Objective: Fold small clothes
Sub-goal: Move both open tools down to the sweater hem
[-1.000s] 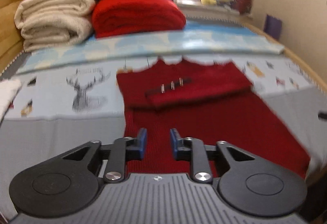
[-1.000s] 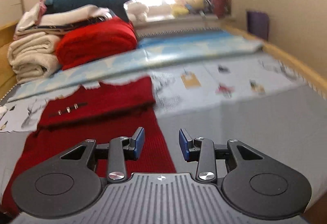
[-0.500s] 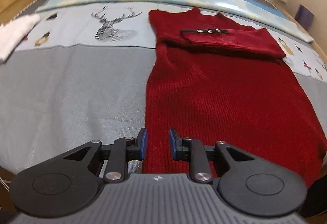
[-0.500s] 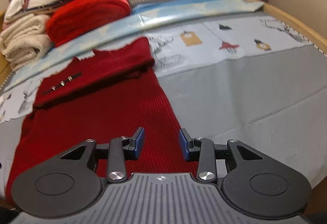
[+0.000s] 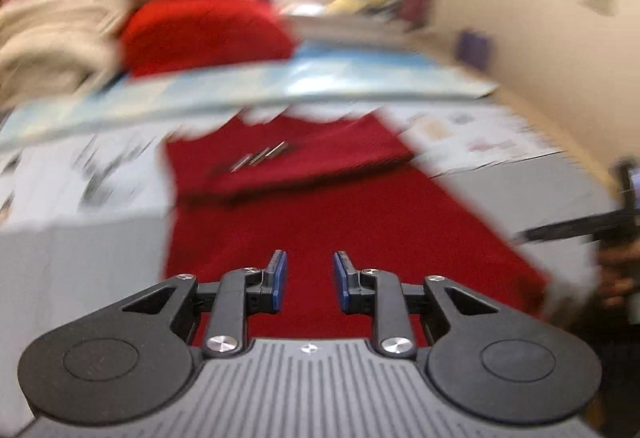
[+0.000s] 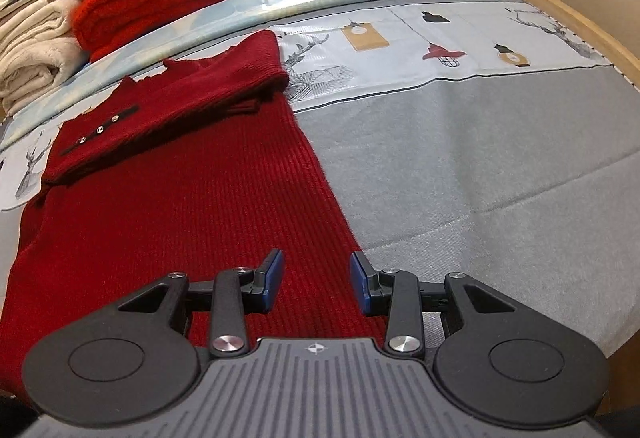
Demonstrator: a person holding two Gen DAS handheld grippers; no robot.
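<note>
Red dress (image 6: 172,206) flat on bed (image 6: 480,166), sleeve folded across chest; hem cut off at near edge. Left view blurred. Left gripper (image 5: 307,280) just opened slightly, empty. Right gripper (image 6: 317,280) part-open, empty, over dress's right edge.

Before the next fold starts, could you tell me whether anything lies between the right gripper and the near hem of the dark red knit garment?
Nothing visible does. The right gripper hangs open directly over the dark red knit garment near its right hem corner, with only bare knit beneath the fingers.
</note>
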